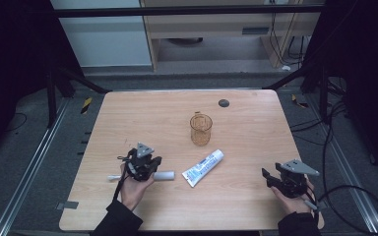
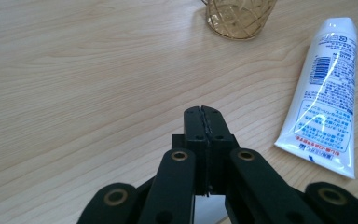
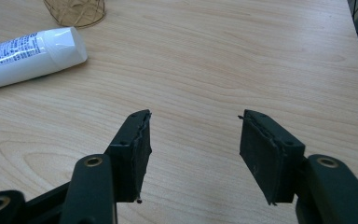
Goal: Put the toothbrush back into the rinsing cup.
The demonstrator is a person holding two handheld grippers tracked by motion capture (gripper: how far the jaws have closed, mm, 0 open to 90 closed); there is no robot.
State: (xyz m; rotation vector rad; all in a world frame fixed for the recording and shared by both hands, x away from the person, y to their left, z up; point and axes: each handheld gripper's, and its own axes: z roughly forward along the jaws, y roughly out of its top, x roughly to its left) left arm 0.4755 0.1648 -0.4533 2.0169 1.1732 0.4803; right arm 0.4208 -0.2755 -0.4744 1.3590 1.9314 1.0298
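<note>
An amber patterned glass cup (image 1: 201,129) stands upright near the table's middle. In front of it a white toothpaste tube (image 1: 203,167) lies flat, cap toward the cup. My left gripper (image 1: 153,162) is shut with nothing between its fingertips, hovering over a grey-white stick-like object (image 1: 163,175) lying left of the tube. In the left gripper view the left gripper (image 2: 202,109) points at bare wood, with the tube (image 2: 324,88) to its right and the cup (image 2: 237,18) ahead. My right gripper (image 1: 268,177) stands open and empty at the front right; the right gripper (image 3: 193,116) faces the tube's cap end (image 3: 60,44).
The wooden table (image 1: 246,123) has a small dark round spot (image 1: 223,103) near its far edge. Cables (image 1: 354,196) trail on the floor to the right. Dark frame legs stand at the table's far corners.
</note>
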